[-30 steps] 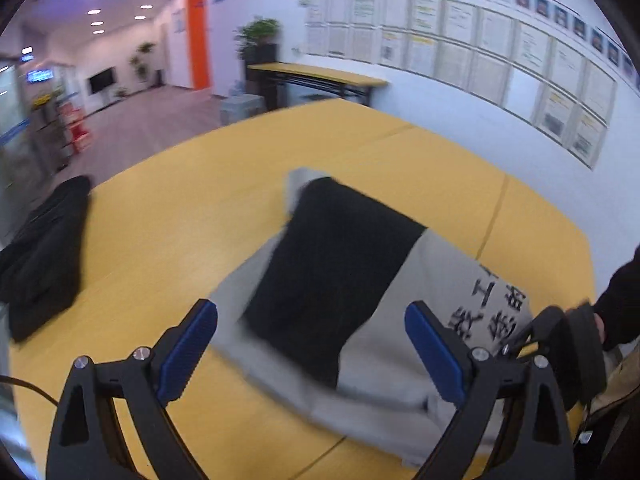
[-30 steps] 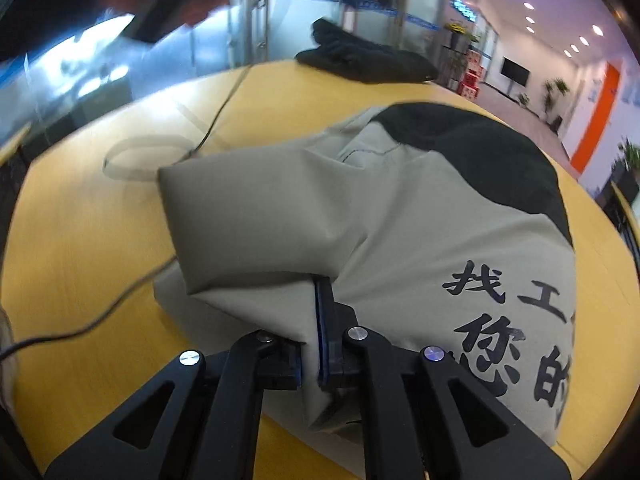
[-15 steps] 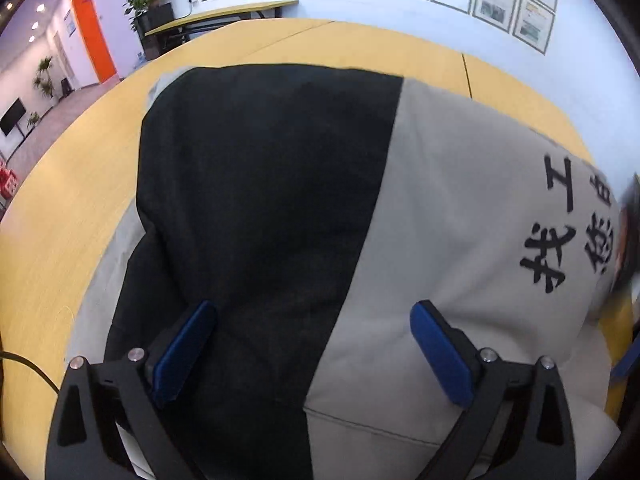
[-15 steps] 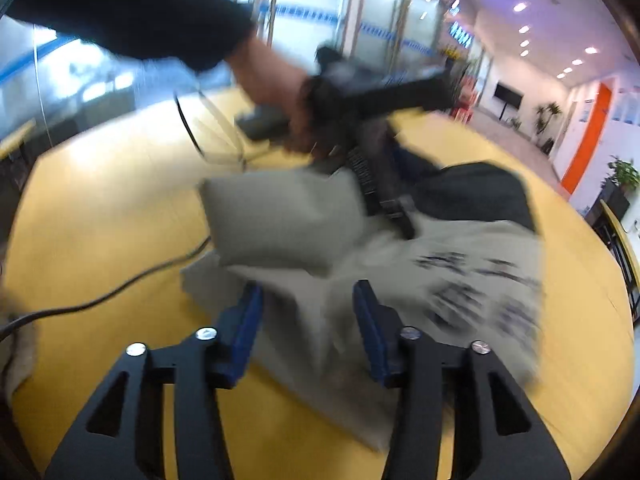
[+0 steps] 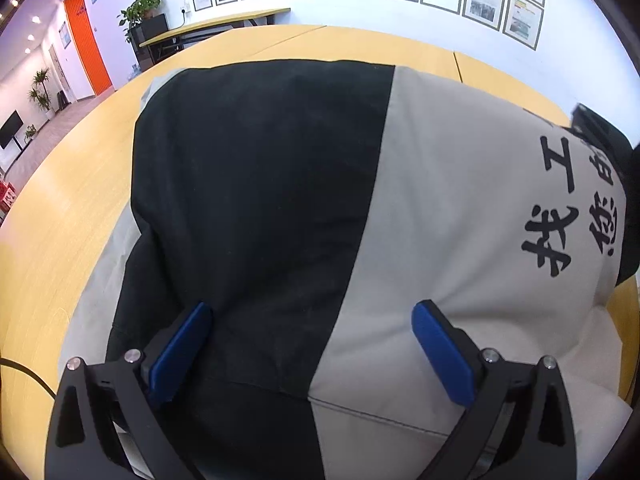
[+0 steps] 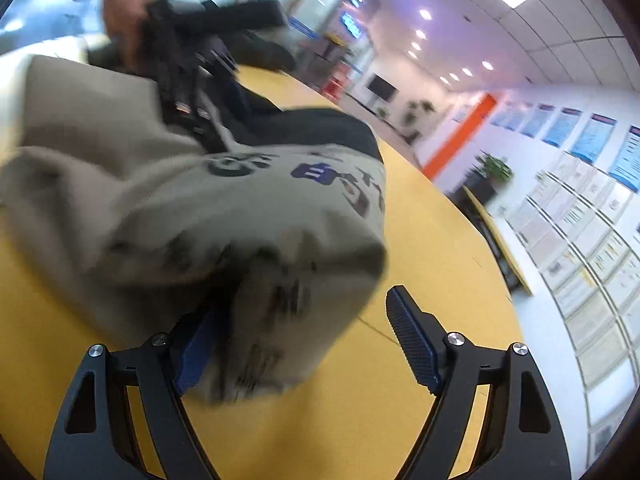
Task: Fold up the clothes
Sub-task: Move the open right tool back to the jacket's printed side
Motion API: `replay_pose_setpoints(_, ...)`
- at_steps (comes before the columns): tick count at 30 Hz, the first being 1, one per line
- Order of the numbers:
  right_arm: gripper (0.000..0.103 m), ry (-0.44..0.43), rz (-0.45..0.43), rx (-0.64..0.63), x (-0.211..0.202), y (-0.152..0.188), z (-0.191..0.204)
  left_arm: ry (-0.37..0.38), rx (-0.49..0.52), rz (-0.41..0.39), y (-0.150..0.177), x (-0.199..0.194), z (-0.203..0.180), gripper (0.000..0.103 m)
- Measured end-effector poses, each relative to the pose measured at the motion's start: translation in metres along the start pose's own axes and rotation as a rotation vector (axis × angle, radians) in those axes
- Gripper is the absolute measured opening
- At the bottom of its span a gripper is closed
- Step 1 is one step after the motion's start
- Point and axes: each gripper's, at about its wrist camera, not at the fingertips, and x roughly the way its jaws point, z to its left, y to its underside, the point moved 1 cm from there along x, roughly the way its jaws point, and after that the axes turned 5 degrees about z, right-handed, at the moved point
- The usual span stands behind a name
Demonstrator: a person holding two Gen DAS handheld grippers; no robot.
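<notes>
A folded grey and black garment (image 5: 440, 208) with black printed characters lies on the yellow table (image 5: 72, 200). My left gripper (image 5: 312, 344) is open, its blue pads (image 5: 180, 352) resting on top of the garment, one on the black panel, one on the grey. In the right wrist view the garment (image 6: 192, 208) is blurred; my right gripper (image 6: 304, 340) is open at its near corner, with the cloth bulging between the fingers. The left gripper and the hand on it show at the top left there (image 6: 188, 64).
A dark garment (image 6: 264, 52) lies at the table's far side. A second yellow table (image 5: 224, 24) and a potted plant (image 5: 140, 4) stand by the wall of framed papers. A black cable (image 5: 24, 372) runs along the left edge.
My right gripper let go of the garment's fold, opened wide and swung to its corner. My left gripper came down from above the table onto the garment and stays open.
</notes>
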Motion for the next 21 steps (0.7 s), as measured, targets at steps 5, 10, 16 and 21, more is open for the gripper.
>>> replay_pose_setpoints(5, 0.068, 0.016, 0.062, 0.176, 0.004, 0.001, -0.035, -0.010, -0.001, -0.016, 0.003, -0.004, -0.004, 0.103)
replay_pose_setpoints(10, 0.065, -0.020, 0.148, 0.292, -0.001, 0.023, -0.076, -0.002, 0.007, -0.024, -0.001, -0.003, -0.013, 0.103)
replay_pose_setpoints(16, 0.074, -0.365, 0.327, 0.638, 0.030, 0.055, -0.131, -0.004, 0.011, -0.029, -0.002, -0.002, -0.022, 0.103)
replay_pose_setpoints(21, 0.074, -0.329, 0.365, 0.435, 0.003, 0.060, -0.155, -0.004, -0.007, -0.034, -0.006, -0.004, -0.030, 0.103)
